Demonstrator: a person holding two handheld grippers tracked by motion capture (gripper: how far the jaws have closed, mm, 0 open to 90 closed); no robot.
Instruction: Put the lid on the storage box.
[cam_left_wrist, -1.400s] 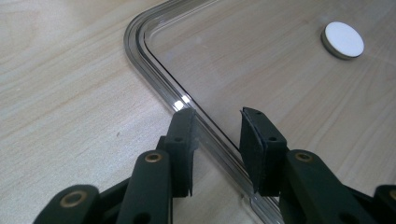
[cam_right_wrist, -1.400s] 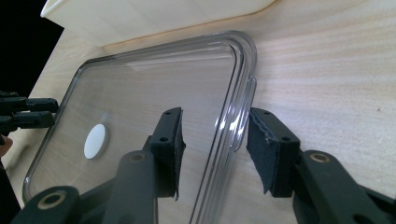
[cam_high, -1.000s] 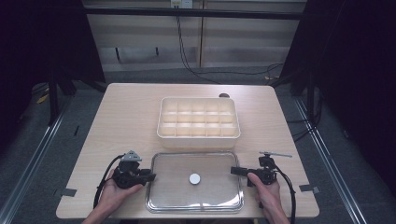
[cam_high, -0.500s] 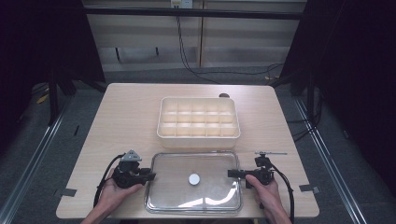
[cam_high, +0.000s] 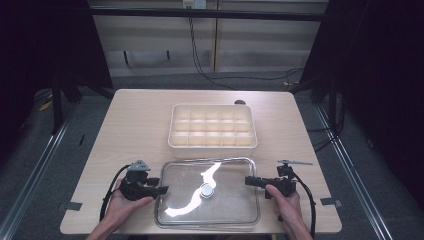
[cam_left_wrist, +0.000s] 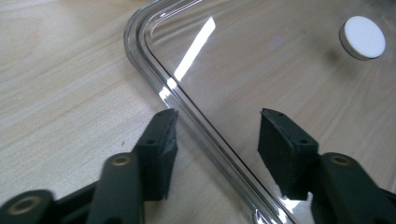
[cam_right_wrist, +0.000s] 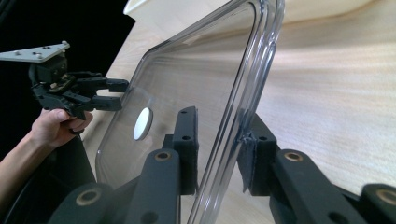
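The left gripper (cam_left_wrist: 212, 135) has just been opening; its jaws now straddle the clear lid's (cam_high: 235, 200) left rim without pressing it. The right gripper (cam_right_wrist: 217, 149) has been closing and clamps the lid's right rim. The lid lies on the table's (cam_high: 130, 125) near edge, its white knob (cam_high: 206, 190) central. Beyond it sits the cream compartment tray (cam_high: 212, 126).

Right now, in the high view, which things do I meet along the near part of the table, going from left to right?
Black left gripper in the person's hand → clear rectangular plastic lid with a round white knob at its middle → black right gripper in the other hand.
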